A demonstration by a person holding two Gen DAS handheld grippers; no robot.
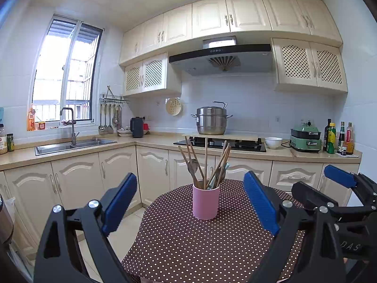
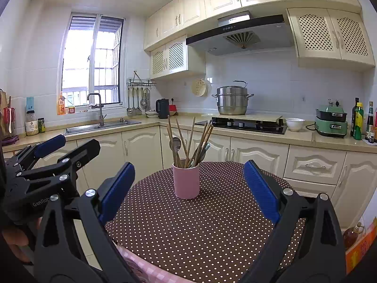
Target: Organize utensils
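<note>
On my far left, the steel double sink (image 1: pixel 75 144) sits in the beige counter under the window, with metal ladles (image 1: pixel 108 120) hanging on a wall rack just to its right. My left gripper (image 1: pixel 190 202) has its blue-padded fingers (image 1: pixel 119 202) spread wide, holding nothing, above the near edge of the round table with the brown white-dotted cloth (image 1: pixel 212 243). Framed between those fingers stands the pink cylindrical utensil holder (image 1: pixel 205 201), upright toward the table's far side, with wooden chopsticks and spoons (image 1: pixel 205 165) fanned out of its top. In the right wrist view the same holder (image 2: pixel 186 180) stands between the fingers of my right gripper (image 2: pixel 188 191), which is also spread wide and empty, well short of the cup. Behind, a stainless steamer pot (image 1: pixel 211 120) rests on a board over the black hob, then a white bowl (image 1: pixel 273 142), a green electric cooker (image 1: pixel 305 139) and dark sauce bottles (image 1: pixel 337 139) at the far right.
</note>
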